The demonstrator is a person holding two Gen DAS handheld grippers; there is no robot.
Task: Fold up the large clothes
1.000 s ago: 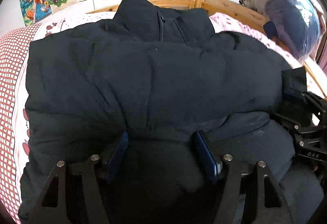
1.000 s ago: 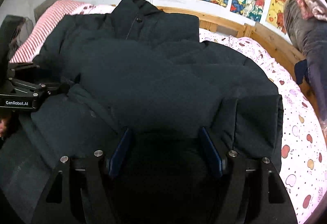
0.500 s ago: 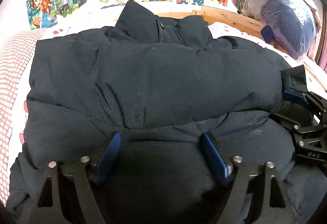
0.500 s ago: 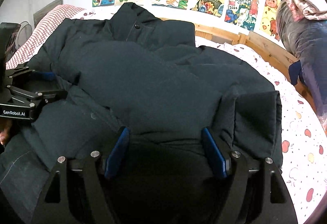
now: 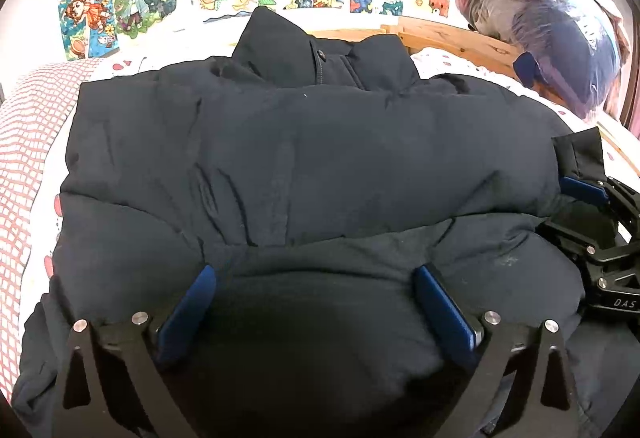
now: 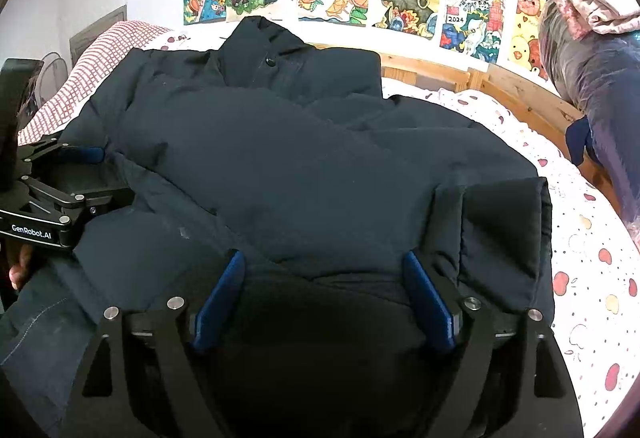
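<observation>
A big dark navy puffer jacket [image 5: 320, 158] lies spread over the bed, collar [image 5: 316, 54] at the far end by the wall. In the right wrist view the jacket [image 6: 320, 178] has a sleeve cuff [image 6: 504, 230] folded across its right side. My left gripper [image 5: 314, 270] is open wide at the near hem, with puffy fabric bulging between its blue pads. My right gripper [image 6: 323, 256] is also open over the near hem, beside the cuff. Each shows in the other's view: the right gripper [image 5: 568, 208] at the jacket's right edge, the left gripper [image 6: 108, 174] at its left edge.
The bed sheet [image 6: 580, 238] is white with red and yellow shapes. A red checked cover [image 5: 24, 138] lies at the left. A wooden rail [image 5: 452, 38] runs along the far side, with a plastic-wrapped bedding bundle [image 5: 560, 38] at the far right. Drawings cover the wall.
Both views have tilted up and show more of the wall. The left gripper's fingers have spread wider apart; the right gripper's only slightly. The jacket lies much as before.
</observation>
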